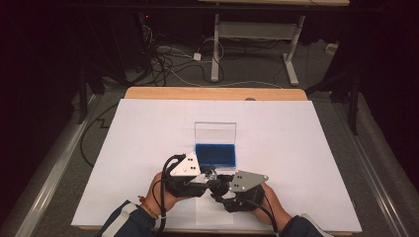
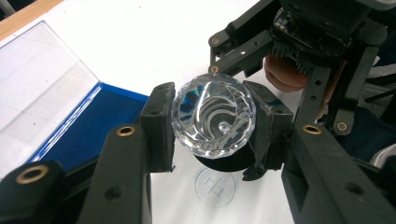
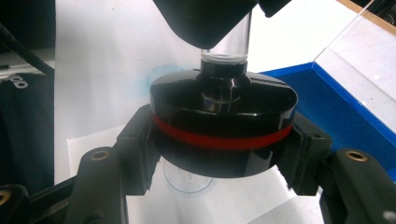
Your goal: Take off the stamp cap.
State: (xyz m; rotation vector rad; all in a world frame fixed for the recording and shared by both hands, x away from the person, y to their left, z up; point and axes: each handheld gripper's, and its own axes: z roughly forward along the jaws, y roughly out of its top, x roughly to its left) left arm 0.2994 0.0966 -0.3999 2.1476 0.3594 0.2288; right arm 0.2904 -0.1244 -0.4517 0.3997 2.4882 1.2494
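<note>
My left gripper (image 2: 212, 133) is shut on a faceted clear crystal globe (image 2: 212, 116), its pads pressed on both sides. The right gripper (image 3: 223, 140) is shut on a round black base (image 3: 224, 109) with a red band. A clear stem (image 3: 225, 43) runs from the globe down into the socket on top of the base. In the high view both grippers, left (image 1: 201, 178) and right (image 1: 223, 191), meet tip to tip near the table's front, just in front of an open case (image 1: 215, 154). The right gripper's linkage (image 2: 299, 51) is behind the globe.
The open case has a blue lining (image 2: 93, 128) and a clear lid (image 1: 215, 132) standing upright behind it. A white sheet (image 1: 148, 148) covers the table; a faint printed circle (image 2: 215, 186) lies under the grippers. Cables and table legs lie on the floor beyond.
</note>
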